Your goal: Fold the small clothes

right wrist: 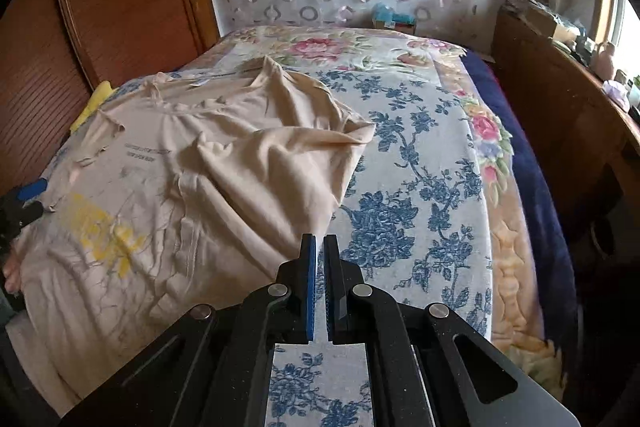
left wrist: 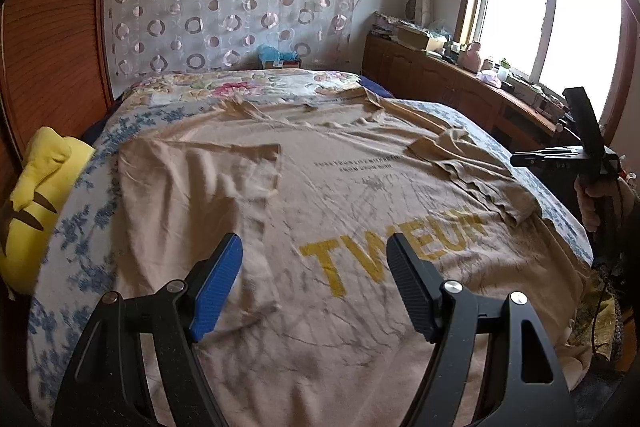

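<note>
Shirt (left wrist: 340,211): we find the beige T-shirt spread face up on the bed (right wrist: 420,163), over a blue-flowered sheet. Yellow lettering (left wrist: 384,251) runs across its chest. On the left side, one sleeve and side panel (left wrist: 192,195) lie folded inward over the body. On the right side, the other sleeve (right wrist: 280,155) lies crumpled and bunched on top of the shirt, its edge reaching onto the bare sheet.

Left claw (left wrist: 316,279): we see its jaws standing wide apart above the lower chest of the shirt. Nothing is between the pads, and neither pad presses on the cloth.

Right claw (right wrist: 320,283): we see its jaws drawn together, only a narrow slit left between the pads. No cloth is caught in them; the tips sit over the sheet, just beside the right edge of the shirt. In the left wrist view this claw appears at the bed's right edge, carried by a hand (left wrist: 592,203).

Yellow cushion (left wrist: 36,203): it lies at the bed's left edge, beside a wooden panel (left wrist: 52,39).
</note>
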Available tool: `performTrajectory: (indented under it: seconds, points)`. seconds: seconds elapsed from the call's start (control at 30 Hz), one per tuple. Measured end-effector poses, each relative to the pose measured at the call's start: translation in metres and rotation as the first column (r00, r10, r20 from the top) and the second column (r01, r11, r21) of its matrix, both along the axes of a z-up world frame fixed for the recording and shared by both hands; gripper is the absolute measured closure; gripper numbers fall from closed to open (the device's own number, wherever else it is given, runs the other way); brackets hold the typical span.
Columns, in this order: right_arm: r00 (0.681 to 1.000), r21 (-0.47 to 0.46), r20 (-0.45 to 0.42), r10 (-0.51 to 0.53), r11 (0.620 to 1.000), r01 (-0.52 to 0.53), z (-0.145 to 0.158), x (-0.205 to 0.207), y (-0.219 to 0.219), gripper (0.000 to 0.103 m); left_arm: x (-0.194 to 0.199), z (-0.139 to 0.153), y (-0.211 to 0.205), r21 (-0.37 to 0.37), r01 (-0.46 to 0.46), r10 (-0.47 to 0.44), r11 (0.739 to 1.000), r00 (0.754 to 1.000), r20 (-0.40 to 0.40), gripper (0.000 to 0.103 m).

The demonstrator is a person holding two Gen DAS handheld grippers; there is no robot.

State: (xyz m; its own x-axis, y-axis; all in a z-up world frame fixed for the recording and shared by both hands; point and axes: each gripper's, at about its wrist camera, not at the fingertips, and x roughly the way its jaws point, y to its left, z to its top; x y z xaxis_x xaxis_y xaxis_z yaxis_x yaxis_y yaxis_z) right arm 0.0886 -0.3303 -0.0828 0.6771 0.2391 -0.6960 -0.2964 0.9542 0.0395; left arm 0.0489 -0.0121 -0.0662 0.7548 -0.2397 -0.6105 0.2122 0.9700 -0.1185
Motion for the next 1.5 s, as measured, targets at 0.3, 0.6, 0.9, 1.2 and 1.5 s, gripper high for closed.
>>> performTrajectory:
  seconds: [0.3,0.6,0.9,1.2,1.5]
  points:
    - [1.0,0.047,0.016,-0.011,0.999,0.011,-0.004,0.061,-0.005,0.063,0.035,0.007,0.043,0.08,-0.086,0.086,0.993,0.996,-0.003,0.028]
    - [1.0,0.007,0.011,-0.005,1.0,0.005,-0.017,0.119,0.013,0.098,0.068,-0.006,0.087,0.12,-0.14,0.148,0.983,0.987,-0.06,0.028]
    - [0.997,-0.019,0.016,-0.081,0.996,0.081,-0.009,0.141,0.023,0.096,0.095,-0.015,0.115,0.108,-0.183,0.186,0.977,0.982,-0.017,0.028]
    - [0.998,0.018,-0.002,-0.065,0.998,0.065,-0.011,0.118,0.017,0.057,0.121,-0.023,0.13,0.091,-0.197,0.203,0.976,0.977,-0.059,0.037]
    - [0.996,0.022,-0.018,-0.084,0.996,0.085,-0.016,0.12,0.007,0.057,0.15,-0.022,0.142,0.069,-0.204,0.211,0.977,0.971,-0.116,0.047]
